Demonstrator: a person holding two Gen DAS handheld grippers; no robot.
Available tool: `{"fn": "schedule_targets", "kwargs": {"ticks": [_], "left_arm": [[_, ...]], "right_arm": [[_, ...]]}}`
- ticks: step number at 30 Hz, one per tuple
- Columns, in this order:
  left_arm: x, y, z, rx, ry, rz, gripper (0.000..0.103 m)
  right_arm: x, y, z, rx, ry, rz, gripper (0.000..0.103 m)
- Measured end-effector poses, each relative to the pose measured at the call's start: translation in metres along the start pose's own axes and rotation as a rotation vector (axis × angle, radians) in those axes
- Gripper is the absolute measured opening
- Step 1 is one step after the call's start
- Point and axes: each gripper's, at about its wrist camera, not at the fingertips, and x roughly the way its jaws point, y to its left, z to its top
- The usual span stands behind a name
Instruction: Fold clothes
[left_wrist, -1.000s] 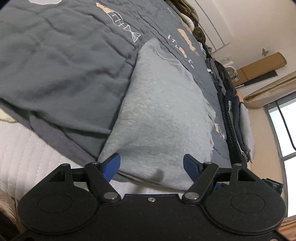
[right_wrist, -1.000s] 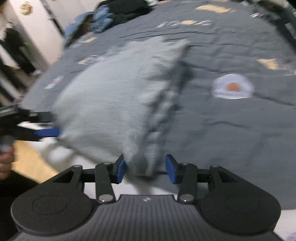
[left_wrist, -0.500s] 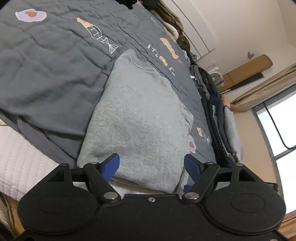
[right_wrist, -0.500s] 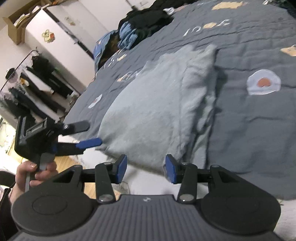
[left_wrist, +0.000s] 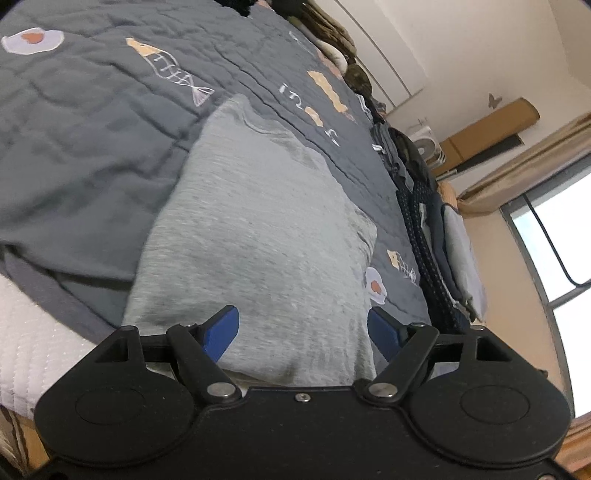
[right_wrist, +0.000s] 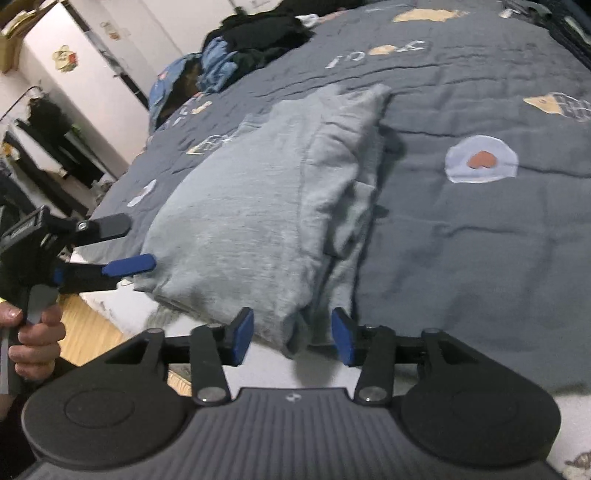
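Partly hidden: grey garment (left_wrist: 258, 236) near edge behind both spread jaws.

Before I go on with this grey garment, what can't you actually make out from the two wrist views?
- Grey garment, near hem: hidden behind each gripper body in both wrist views.
- Its underside and layers beneath: covered by the top layer.
- Left gripper in the right wrist view: whether its blue pads touch the fabric is unclear.
- Dark clothes pile: too small and cut by the top edge.
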Motion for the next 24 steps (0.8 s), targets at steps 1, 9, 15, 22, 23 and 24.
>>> {"fn": "schedule_targets", "kwargs": {"ticks": [1, 9, 15, 22, 23, 24], "left_arm": [[0.001, 0.0, 0.0, 0.002, 0.002, 0.004, 0.076], [-0.002, 0.002, 0.002, -0.008, -0.015, 0.033, 0.076], [0.001, 0.002, 0.001, 0.008, 0.003, 0.083, 0.076], [-0.009, 0.0, 0.003, 0.002, -0.025, 0.065, 0.076], [-0.011, -0.002, 0.004, 0.004, -0.033, 0.059, 0.076], [-0.013, -0.003, 0.005, 0.007, -0.04, 0.054, 0.076]], "right_arm": [[0.0, 0.0, 0.0, 0.0, -0.004, 0.016, 0.023], [-0.027, -0.004, 0.003, -0.022, -0.137, -0.033, 0.002], [0.0, -0.004, 0.0, -0.074, 0.02, -0.125, 0.007], [-0.025, -0.015, 0.011, 0.018, -0.03, -0.099, 0.033], [-0.031, -0.016, 0.012, 0.026, -0.061, -0.087, 0.035], [-0.035, -0.019, 0.018, 0.041, -0.091, -0.07, 0.04]]}}
